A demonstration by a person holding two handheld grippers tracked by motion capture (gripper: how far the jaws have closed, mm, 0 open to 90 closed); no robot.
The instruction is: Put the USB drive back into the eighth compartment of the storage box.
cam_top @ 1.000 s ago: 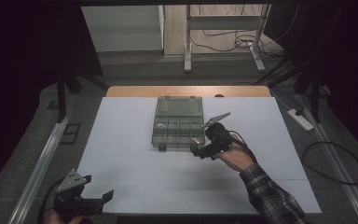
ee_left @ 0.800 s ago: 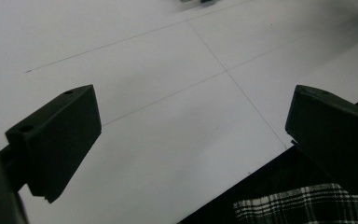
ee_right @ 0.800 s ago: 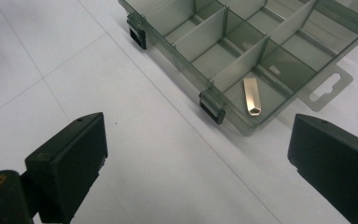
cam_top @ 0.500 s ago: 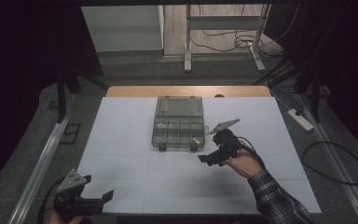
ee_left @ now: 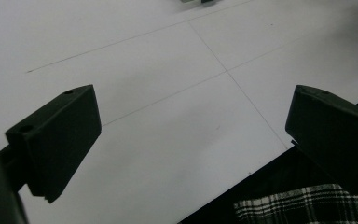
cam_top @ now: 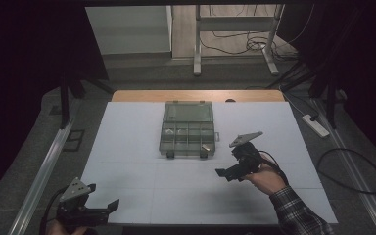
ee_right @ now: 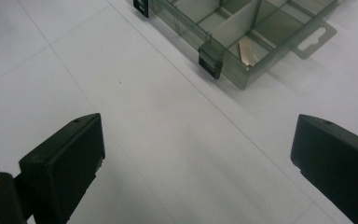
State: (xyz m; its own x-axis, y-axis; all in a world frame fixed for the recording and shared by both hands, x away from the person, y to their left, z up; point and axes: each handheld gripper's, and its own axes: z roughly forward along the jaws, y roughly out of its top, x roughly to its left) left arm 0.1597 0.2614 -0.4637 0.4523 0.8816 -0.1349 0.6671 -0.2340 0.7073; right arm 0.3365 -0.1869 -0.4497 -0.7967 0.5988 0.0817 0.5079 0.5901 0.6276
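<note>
1. Dark room all round, with cables on the floor at the upper right of the high view; a white table [cam_top: 142,132] takes up the middle of the frame, its wooden far edge showing above the white sheet.
2. At the centre of that view I see a clear compartment box [cam_top: 188,128] with its lid laid open toward the top of the frame; the dividers and two dark latches along its near edge are plain.
3. My right gripper [cam_top: 226,172] sits at the lower right of centre, just below and right of the box and apart from it; its jaws stand wide apart with nothing between them; a plaid sleeve [cam_top: 296,215] runs off toward the bottom right.
4. Through the right gripper view [ee_right: 193,149] I see the box's corner [ee_right: 242,42] at the top of the frame; a small pale brown piece [ee_right: 246,51] lies in the nearest compartment, beside a dark latch [ee_right: 210,60]; the hang tab juts out at the upper right.
5. My left gripper [cam_top: 105,208] sits at the lower left corner of the high view, well apart from the box; jaws spread, nothing held.
6. Along the left gripper view [ee_left: 191,135] I see bare white sheet between the spread jaws, with plaid cloth at the bottom right.
</note>
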